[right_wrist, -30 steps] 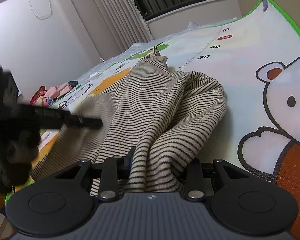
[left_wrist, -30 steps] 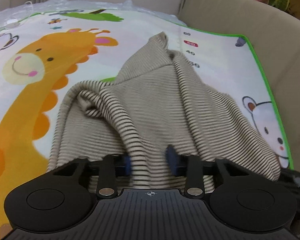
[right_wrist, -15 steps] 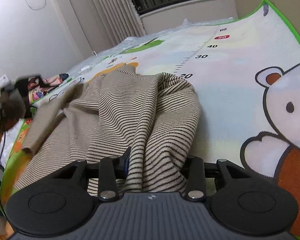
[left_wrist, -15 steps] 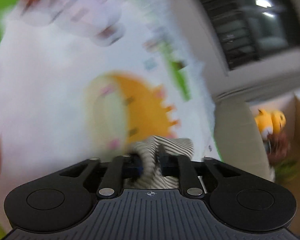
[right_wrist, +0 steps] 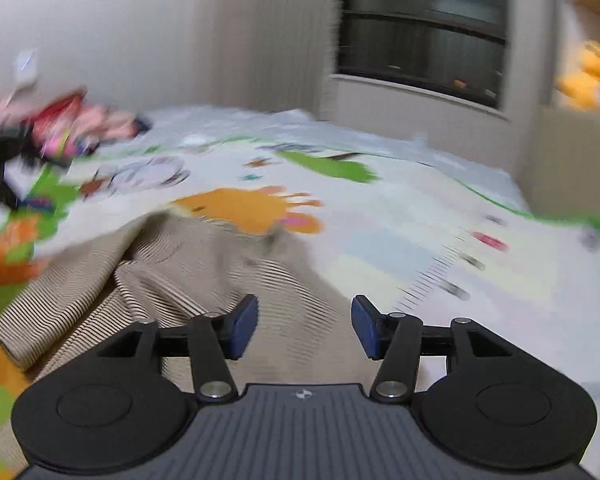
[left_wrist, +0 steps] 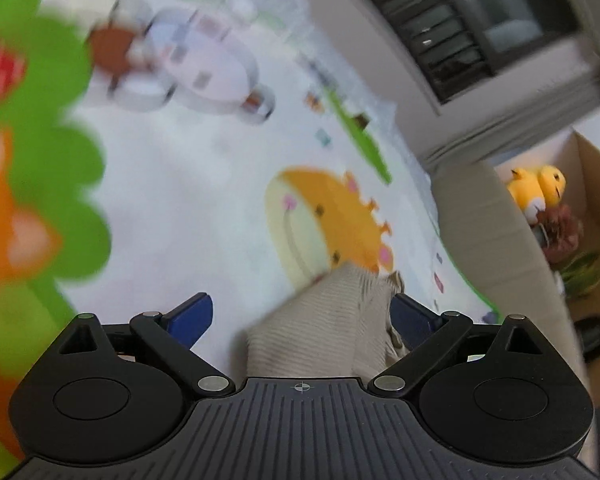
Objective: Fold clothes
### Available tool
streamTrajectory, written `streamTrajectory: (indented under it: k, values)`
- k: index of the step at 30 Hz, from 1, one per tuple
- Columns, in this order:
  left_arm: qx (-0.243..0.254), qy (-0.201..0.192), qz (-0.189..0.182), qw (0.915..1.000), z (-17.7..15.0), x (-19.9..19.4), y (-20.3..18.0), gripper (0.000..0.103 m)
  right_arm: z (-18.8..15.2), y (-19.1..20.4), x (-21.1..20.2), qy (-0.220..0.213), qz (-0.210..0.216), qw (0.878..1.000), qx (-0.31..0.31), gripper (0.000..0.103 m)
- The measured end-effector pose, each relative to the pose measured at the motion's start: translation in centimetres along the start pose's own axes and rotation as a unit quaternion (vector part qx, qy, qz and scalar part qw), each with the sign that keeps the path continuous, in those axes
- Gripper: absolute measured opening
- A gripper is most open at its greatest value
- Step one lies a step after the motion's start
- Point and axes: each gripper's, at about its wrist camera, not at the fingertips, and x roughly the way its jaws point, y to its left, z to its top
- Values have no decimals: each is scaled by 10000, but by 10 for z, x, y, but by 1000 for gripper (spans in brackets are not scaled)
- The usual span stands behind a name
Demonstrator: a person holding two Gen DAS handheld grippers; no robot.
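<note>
A beige garment with thin dark stripes (right_wrist: 188, 264) lies spread on a cartoon play mat (right_wrist: 400, 240). In the left wrist view a corner of this striped garment (left_wrist: 324, 328) lies below and between the wide-spread blue pads; my left gripper (left_wrist: 302, 316) is opening and its pads do not press the cloth. In the right wrist view my right gripper (right_wrist: 304, 326) hovers over the near part of the garment, its jaws opening, the pads clear of the fabric. Both views are blurred by motion.
A beige sofa back (left_wrist: 496, 248) borders the mat, with yellow plush toys (left_wrist: 536, 188) and a plant (left_wrist: 580, 272) behind it. A dark window (right_wrist: 424, 36) and curtains stand at the far wall. Pink and red clothes (right_wrist: 76, 124) lie at the mat's far left.
Both grippers let go of the striped garment and opened. The left one swung the cloth across the mat and rolled; the right one lifted, and the garment now lies flatter.
</note>
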Motion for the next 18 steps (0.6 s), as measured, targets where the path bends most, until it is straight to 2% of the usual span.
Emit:
streamTrajectory:
  k: [2, 3, 4, 5, 6, 8, 9, 10, 12, 13, 14, 15, 16, 17, 18]
  values:
    - [592, -230, 123, 9979, -5, -3, -29, 98, 4, 23, 35, 227, -11, 9990, -395, 54]
    - [992, -326, 214, 9943, -10, 0, -46, 98, 0, 26, 51, 419, -25, 9974, -590, 53]
    - [1489, -441, 389, 9871, -17, 8, -65, 98, -5, 28, 66, 600, -37, 9952, -774, 37]
    - [1981, -555, 563, 9770, -25, 16, -84, 98, -7, 22, 68, 636, -23, 9946, -821, 16]
    - [2470, -665, 739, 9639, -32, 25, -102, 98, -9, 16, 70, 664, -7, 9941, -856, 15]
    - [3385, -743, 1074, 9319, -52, 49, -125, 98, 4, -5, 56, 387, -67, 9970, -671, 9]
    - [3661, -695, 1124, 9211, -60, 61, -131, 98, 12, -15, 47, 203, -170, 9977, -617, 8]
    - [3831, -587, 1133, 9149, -65, 74, -134, 98, 23, -26, 41, 12, -398, 9975, -588, 8]
    - [3920, -394, 1127, 9122, -65, 101, -137, 98, 43, -55, 44, -118, -597, 9971, -453, 8]
    - [3883, -307, 1154, 9138, -61, 116, -136, 90, 51, -69, 52, -128, -703, 9967, -380, 8]
    - [3826, -214, 1194, 9159, -57, 130, -134, 81, 57, -83, 62, -96, -782, 9964, -315, 8]
    - [3747, -91, 1243, 9187, -54, 141, -131, 58, 60, -94, 75, -41, -864, 9960, -234, 8]
    - [3668, 25, 1294, 9212, -50, 153, -128, 47, 56, -103, 92, 83, -939, 9955, -115, 8]
    - [3616, 62, 1372, 9222, -47, 162, -123, 42, 52, -111, 109, 207, -1014, 9946, 4, 8]
    - [3654, -24, 1576, 9174, -46, 170, -117, 32, 47, -120, 127, 330, -1088, 9934, 123, 8]
